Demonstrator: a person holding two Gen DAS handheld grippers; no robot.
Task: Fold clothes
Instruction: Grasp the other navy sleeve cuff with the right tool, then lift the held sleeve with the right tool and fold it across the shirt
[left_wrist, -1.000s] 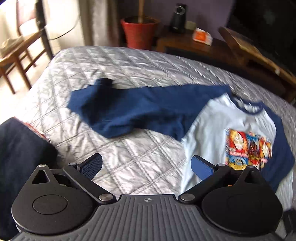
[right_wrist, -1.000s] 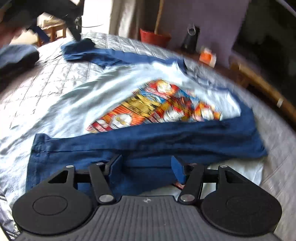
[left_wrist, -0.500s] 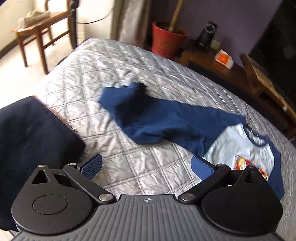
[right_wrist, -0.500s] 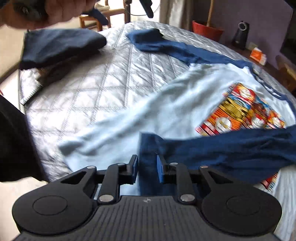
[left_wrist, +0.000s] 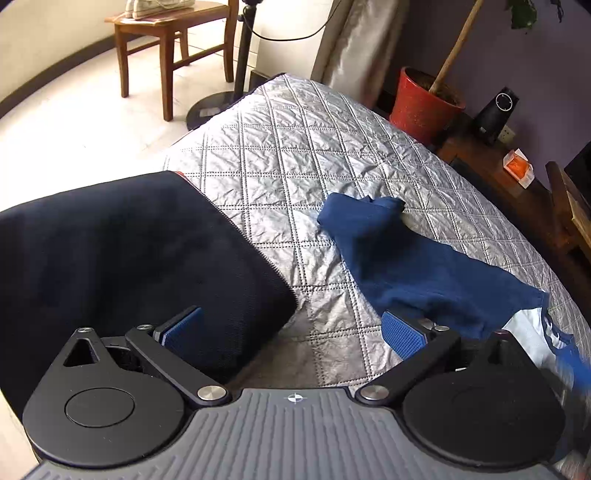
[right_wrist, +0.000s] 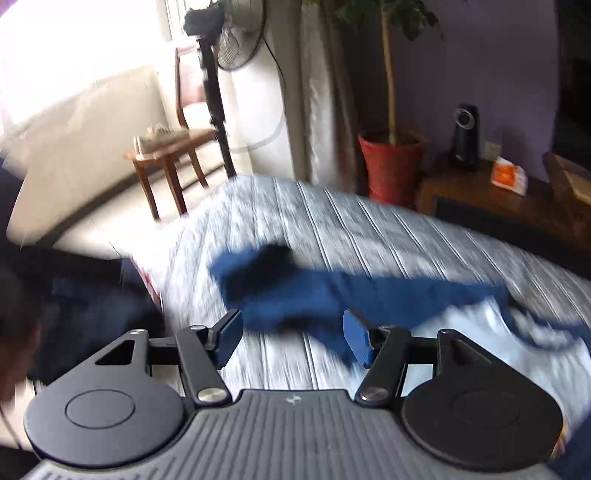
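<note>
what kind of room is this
Most likely a bedroom in a home. A silver quilted bedspread serves as the folding surface, with a wooden chair, a standing fan and a potted plant around it.

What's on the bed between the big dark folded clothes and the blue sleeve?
Nothing but bare silver quilt. The left wrist view shows an empty strip of it separating the dark folded clothes from the blue sleeve.
</note>
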